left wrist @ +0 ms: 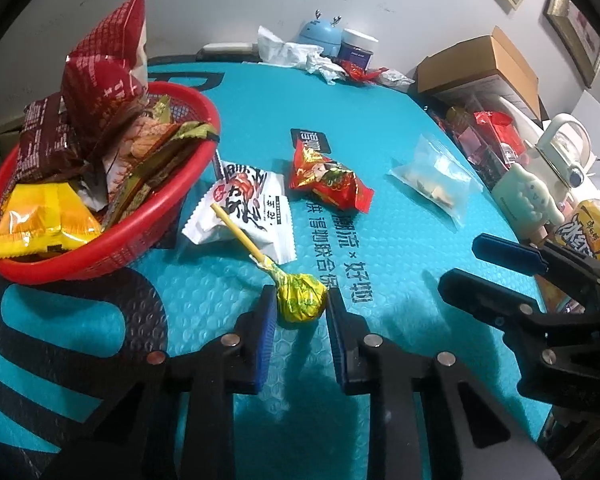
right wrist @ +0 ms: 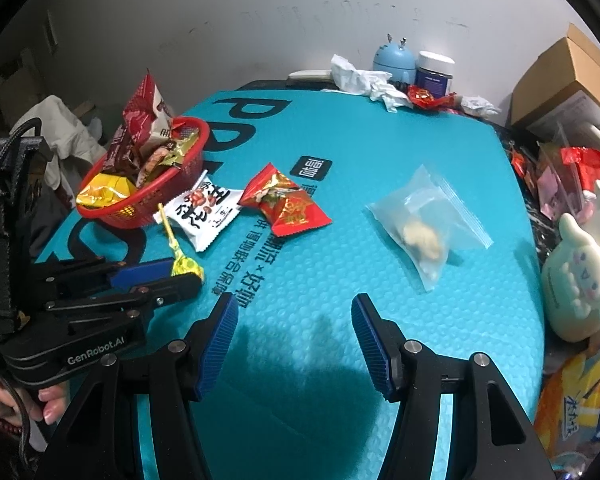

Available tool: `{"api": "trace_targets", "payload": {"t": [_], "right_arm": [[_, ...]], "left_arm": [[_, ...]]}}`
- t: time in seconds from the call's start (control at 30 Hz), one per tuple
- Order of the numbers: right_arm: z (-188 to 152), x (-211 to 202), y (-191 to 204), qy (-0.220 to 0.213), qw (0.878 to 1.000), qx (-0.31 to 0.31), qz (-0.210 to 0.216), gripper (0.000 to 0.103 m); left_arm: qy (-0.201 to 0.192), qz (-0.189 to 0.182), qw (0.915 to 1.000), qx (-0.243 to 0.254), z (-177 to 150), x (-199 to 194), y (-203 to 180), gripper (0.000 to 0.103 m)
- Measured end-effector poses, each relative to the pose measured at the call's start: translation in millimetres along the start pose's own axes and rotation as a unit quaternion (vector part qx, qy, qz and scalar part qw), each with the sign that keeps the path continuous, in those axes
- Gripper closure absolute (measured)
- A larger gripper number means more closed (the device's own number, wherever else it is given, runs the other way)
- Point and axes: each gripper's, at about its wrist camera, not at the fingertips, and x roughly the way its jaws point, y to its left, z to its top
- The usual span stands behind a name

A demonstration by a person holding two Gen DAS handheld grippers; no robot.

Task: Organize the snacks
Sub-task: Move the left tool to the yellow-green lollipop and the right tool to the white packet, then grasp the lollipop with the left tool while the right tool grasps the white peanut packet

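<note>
Red plastic mesh basket (left wrist: 172, 200) sits at the far left of the teal bubble-textured mat (left wrist: 400, 264), already heaped: glossy dark-red foil bags standing upright, a brown packet, a crinkled yellow foil pack at its near rim, some green-gold wrappers. Judged partly done; four snacks lie outside it.

Remaining on the mat, left to right:
- lollipop (left wrist: 300, 298), round head in crumpled yellow-green foil, thin pale stick lying across the white packet
- white packet (left wrist: 248, 208), matte film, serrated ends, just beside the basket
- red foil packet (left wrist: 328, 184), shiny, puffed, pillow-shaped, right of the white one
- clear zip pouch (right wrist: 420, 224), soft and translucent, pale lumps inside, well apart to the right

Left gripper (left wrist: 300, 308): jaws clenched on the lollipop head, blue ribbed pads pressing both sides; head looks to rest on the mat, not yet lifted. Foil is slick and the head round, so slipping is possible.

Right gripper (right wrist: 294, 340): jaws released, nothing between them, over bare mat near the clear pouch, which seems its likely pick.

Clutter at the far and right table edges (tissue, jar, cardboard box, plush toy) looks outside the job.
</note>
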Motion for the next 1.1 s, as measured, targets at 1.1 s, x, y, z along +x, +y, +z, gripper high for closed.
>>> {"api": "trace_targets", "payload": {"t": [1.1], "right_arm": [[71.7, 89.2, 59.9, 0.053, 0.993, 0.024, 0.099, 0.031]], "left_arm": [[-0.072, 0.027, 0.9963, -0.039, 13.9, -74.4, 62.8, 0.08]]}}
